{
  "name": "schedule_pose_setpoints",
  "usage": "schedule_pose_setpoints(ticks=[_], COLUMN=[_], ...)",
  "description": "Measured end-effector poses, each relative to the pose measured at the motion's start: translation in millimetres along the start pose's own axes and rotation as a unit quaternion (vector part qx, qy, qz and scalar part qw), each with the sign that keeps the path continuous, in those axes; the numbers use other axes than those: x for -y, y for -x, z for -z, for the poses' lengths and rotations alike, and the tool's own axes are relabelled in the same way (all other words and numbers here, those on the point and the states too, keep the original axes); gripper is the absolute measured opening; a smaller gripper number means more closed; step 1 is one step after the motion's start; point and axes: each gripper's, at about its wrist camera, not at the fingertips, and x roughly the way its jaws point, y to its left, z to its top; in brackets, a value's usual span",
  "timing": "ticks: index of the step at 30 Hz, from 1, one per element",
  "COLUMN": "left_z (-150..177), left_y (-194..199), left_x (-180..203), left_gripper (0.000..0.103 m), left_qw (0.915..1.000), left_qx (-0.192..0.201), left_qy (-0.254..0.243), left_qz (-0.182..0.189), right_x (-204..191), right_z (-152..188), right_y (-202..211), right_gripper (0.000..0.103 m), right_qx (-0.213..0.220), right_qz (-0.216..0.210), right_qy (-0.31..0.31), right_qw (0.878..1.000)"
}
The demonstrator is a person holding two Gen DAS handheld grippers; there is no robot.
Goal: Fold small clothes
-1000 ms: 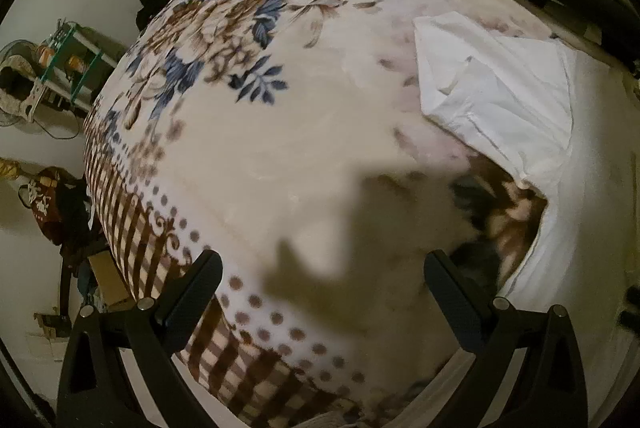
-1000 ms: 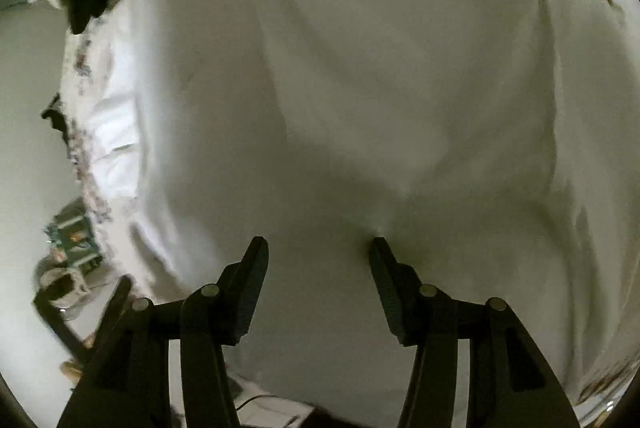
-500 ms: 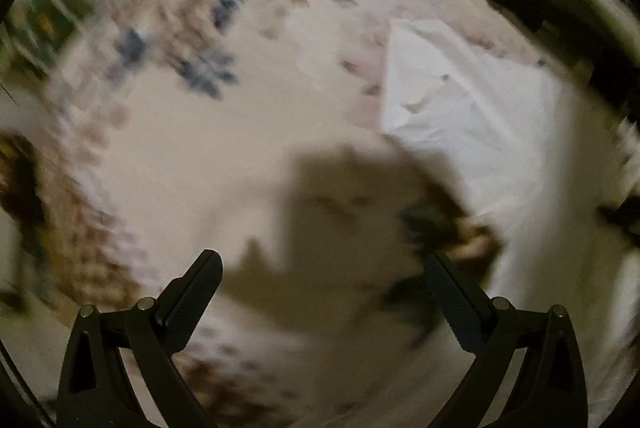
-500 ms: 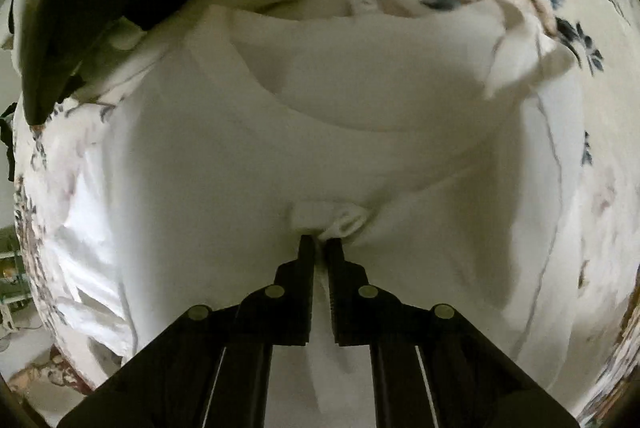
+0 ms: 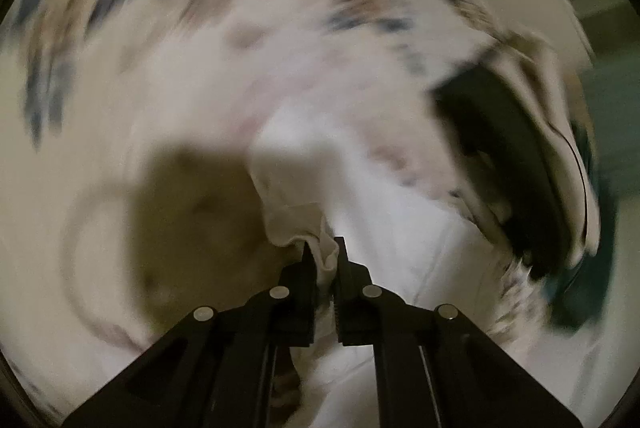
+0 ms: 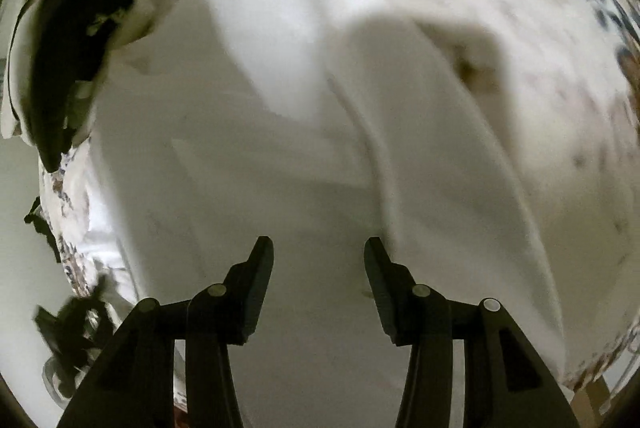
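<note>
Left wrist view: a bunched fold of the white garment point(image 5: 320, 224) is seen at 12 o'clock from the left gripper point(image 5: 324, 252), directly at its tips. The left gripper is nearly closed and the cloth is pinched between its two black fingers point(image 5: 306, 268); crumpled fabric is visible in the narrow gap. The rest of the garment is spread toward 3 and 4 o'clock over the floral blanket point(image 5: 180, 40). A dark garment point(image 5: 500, 156) is noted at 2 o'clock, well apart from the grip. Much of this view is blurred.

Right wrist view: the white garment point(image 6: 260, 168) fills the field from 9 to 3 o'clock ahead of the right gripper point(image 6: 319, 252), with a long raised fold running from 12 toward 4 o'clock. The right gripper is spread wide and nothing is held between its fingers; whether its tips touch the cloth below cannot be told. A black garment point(image 6: 72, 48) lies at 10 o'clock on the floral blanket point(image 6: 540, 8).
</note>
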Motion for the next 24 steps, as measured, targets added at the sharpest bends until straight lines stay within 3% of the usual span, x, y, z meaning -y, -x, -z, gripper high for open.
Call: schedule_pose_setpoints(ticks=[1,3,5,7,10,12,13,15,16,17,22,24], left_z=[4,21,55,90,150,177,187,187,186,182,156,148], left_y=[9,17,16,11,-2,-5,-4,-1,0,1,-2,3], left_x=[30,72,122,154,184,183,175,160,154,144,112,109], left_gripper=[0.004,0.003,0.003,0.004,0.009,0.011,0.017,0.047,0.076,0.086,0.086,0.086], left_qw=[0.9971,0.9849,0.9640,0.9452,0.9124,0.9024,0.8992,0.9014,0.9036,0.9070,0.9176,0.9247], left_qx=[0.020,0.033,0.015,-0.014,-0.069,-0.094,-0.099,-0.104,-0.104,-0.103,-0.084,-0.069], left_qy=[-0.073,-0.170,-0.265,-0.325,-0.402,-0.420,-0.426,-0.420,-0.415,-0.407,-0.376,-0.359], left_qz=[-0.007,-0.010,0.007,0.030,0.033,0.017,0.006,-0.012,-0.023,-0.038,-0.100,-0.107], right_x=[4,21,37,55,78,100,107,114,118,115,118,114], right_z=[1,8,16,23,31,33,34,34,32,33,39,41], right_y=[-1,7,15,23,32,43,49,59,67,70,86,87], right_gripper=[0.050,0.050,0.050,0.050,0.050,0.050,0.050,0.050,0.050,0.050,0.053,0.053], right_qx=[0.003,0.007,0.009,0.006,-0.005,-0.014,-0.017,-0.017,-0.016,-0.014,-0.014,-0.020], right_qz=[-0.001,-0.001,-0.003,-0.003,0.005,0.006,0.008,0.008,0.007,0.005,-0.008,-0.008], right_qy=[-0.005,-0.019,-0.036,-0.049,-0.056,-0.060,-0.060,-0.054,-0.049,-0.043,-0.031,-0.029], right_qw=[1.000,1.000,0.999,0.999,0.998,0.998,0.998,0.998,0.999,0.999,0.999,0.999])
